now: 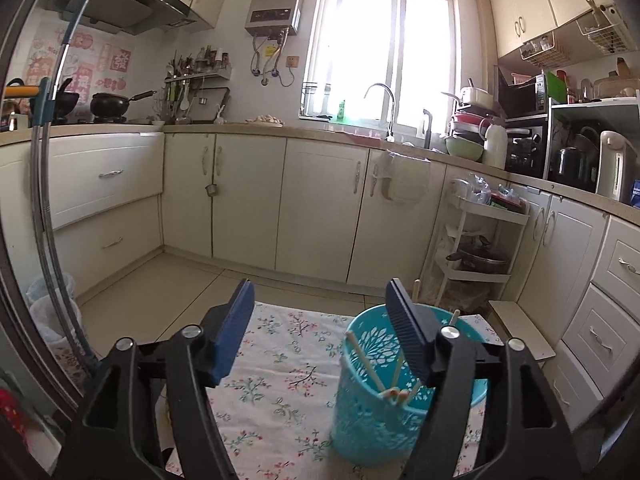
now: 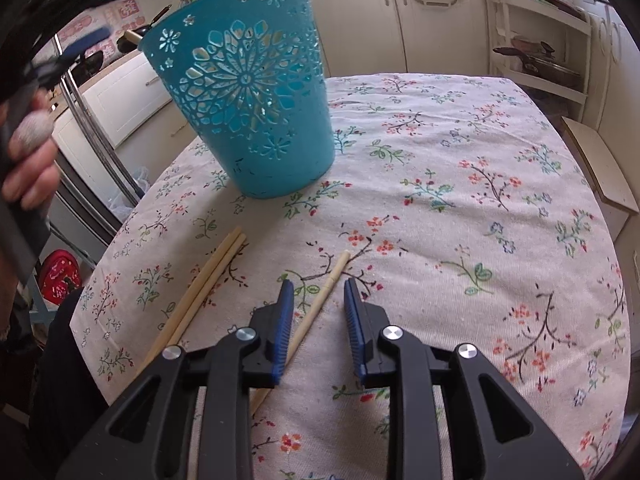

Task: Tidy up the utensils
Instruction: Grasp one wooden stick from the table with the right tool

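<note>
A home kitchen, daylight pouring through the window [image 1: 384,52] above the sink: a turquoise basket [image 2: 256,108] with a cut-out flower pattern stands upright on a table [image 2: 460,208] covered in a floral cloth. Several pale chopsticks [image 1: 376,372] lean inside the basket, their ends resting against its inner wall.

The left tool [image 1: 320,332] hangs above the table with its blue-padded jaws spread wide and nothing between them; its right finger [image 1: 408,332] crosses in front of the basket's rim in the wrist view. From the other camera, a person's hand [image 2: 28,160] gripping that tool shows blurred at the far left edge.

The right tool [image 2: 318,304] tilts down toward the cloth near the table's front, its jaws partly apart. A single chopstick [image 2: 320,304] lies flat on the cloth and runs between them, close to the left pad; whether that pad touches it cannot be told, and the right pad stands clear of it. A pair of chopsticks [image 2: 208,280] lies side by side just to the left, angled toward the basket. Cream cabinets [image 1: 248,200] line the walls behind, with a white tiered rack [image 1: 480,232] in the corner.
</note>
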